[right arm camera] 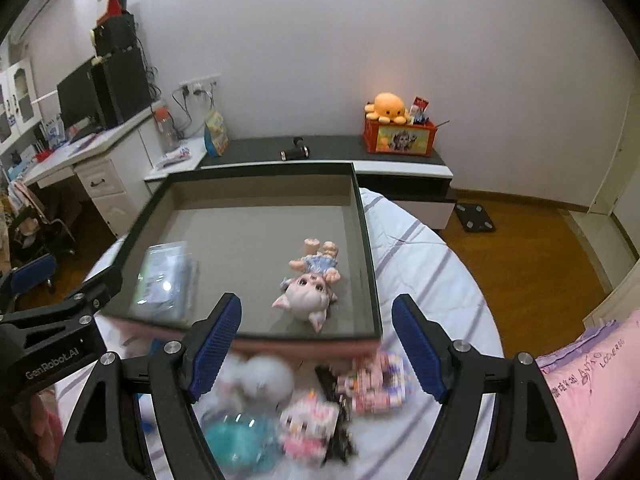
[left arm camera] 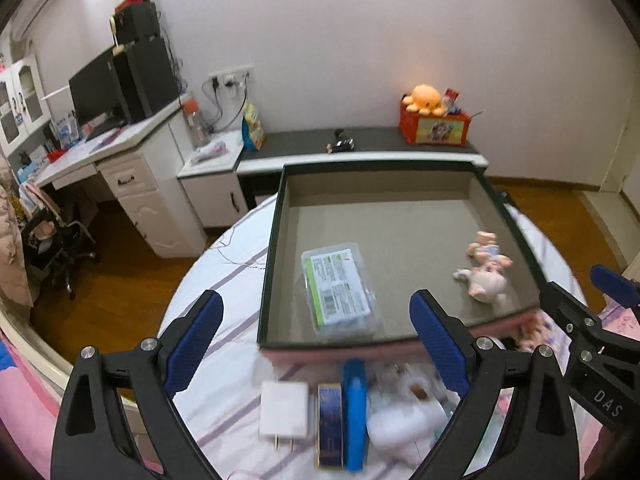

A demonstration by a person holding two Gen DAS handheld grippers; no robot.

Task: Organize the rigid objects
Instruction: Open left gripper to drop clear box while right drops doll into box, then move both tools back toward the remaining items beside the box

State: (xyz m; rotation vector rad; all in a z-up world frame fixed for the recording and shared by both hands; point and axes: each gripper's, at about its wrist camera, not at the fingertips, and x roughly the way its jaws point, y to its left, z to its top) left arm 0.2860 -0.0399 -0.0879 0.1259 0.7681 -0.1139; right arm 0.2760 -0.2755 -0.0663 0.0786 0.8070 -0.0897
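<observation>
A shallow dark-rimmed box [left arm camera: 269, 256] [right arm camera: 370, 264] lies on the striped bed. Inside it are a clear plastic case with a green label [left arm camera: 340, 288] [right arm camera: 168, 276] and a cat-eared doll [right arm camera: 308, 288] [left arm camera: 486, 276] lying on its back. My left gripper [left arm camera: 317, 298] hangs open and empty above the box's near edge. Below it lie a white charger [left arm camera: 284, 408], a blue-gold tin [left arm camera: 330, 424] and a blue bar [left arm camera: 356, 408]. My right gripper [right arm camera: 318, 302] is also open and empty, above a white plush [right arm camera: 260, 376], a teal ball [right arm camera: 240, 436] and a pink cat toy [right arm camera: 308, 424].
Behind the bed a low dark-topped cabinet [left arm camera: 360, 140] carries a red box with an orange octopus plush [left arm camera: 424, 100]. A white desk with a monitor [left arm camera: 100, 96] stands at the left. Wooden floor [right arm camera: 540, 248] surrounds the round bed, and a pink pillow [right arm camera: 592, 380] lies at the right.
</observation>
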